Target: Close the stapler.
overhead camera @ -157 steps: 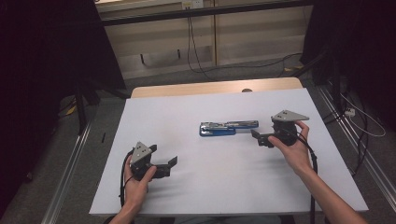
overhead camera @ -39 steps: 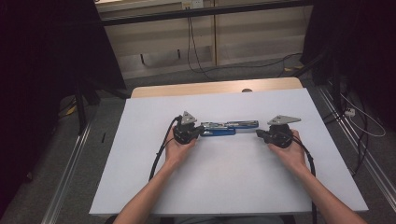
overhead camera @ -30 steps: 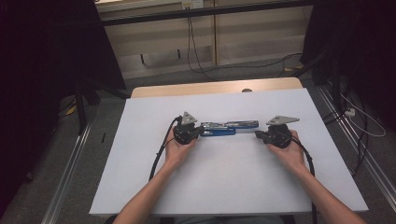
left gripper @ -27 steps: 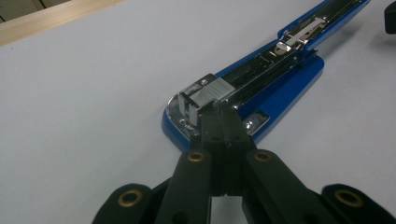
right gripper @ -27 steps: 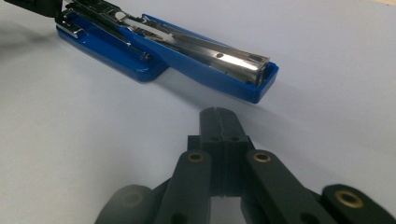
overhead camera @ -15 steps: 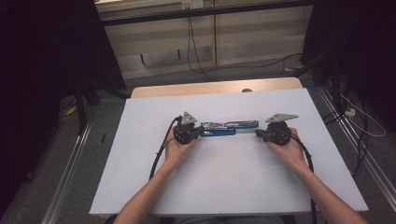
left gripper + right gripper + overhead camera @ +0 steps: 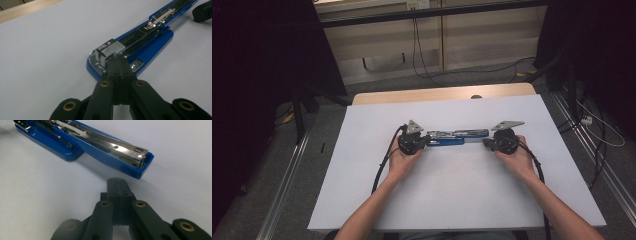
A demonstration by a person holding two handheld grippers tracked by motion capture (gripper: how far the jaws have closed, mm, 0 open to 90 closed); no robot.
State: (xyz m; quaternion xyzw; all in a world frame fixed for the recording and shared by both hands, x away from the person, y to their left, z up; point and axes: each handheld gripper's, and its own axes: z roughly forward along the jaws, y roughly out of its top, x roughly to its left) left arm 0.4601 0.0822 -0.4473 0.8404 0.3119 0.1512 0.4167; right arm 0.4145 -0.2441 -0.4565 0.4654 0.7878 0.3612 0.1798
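Observation:
A blue stapler (image 7: 457,137) lies swung open flat in the middle of the white table. Its metal magazine with a staple strip faces up (image 7: 140,47). My left gripper (image 7: 426,141) is shut, and in the left gripper view its closed tips (image 7: 118,61) rest against the stapler's left end beside the staples. My right gripper (image 7: 486,142) is also shut with nothing between its jaws. In the right gripper view its tips (image 7: 117,182) sit on the table a little short of the stapler's blue right end (image 7: 100,145).
The white table top (image 7: 452,200) has a wooden strip (image 7: 442,95) along its far edge. Metal rails run down the floor on both sides, and cables (image 7: 597,135) lie at the right. The right gripper's tip (image 7: 202,11) shows far off in the left gripper view.
The left hand has come from the table's front left up to the stapler's left end. Over the last second the right gripper has edged slightly left towards the stapler's right end.

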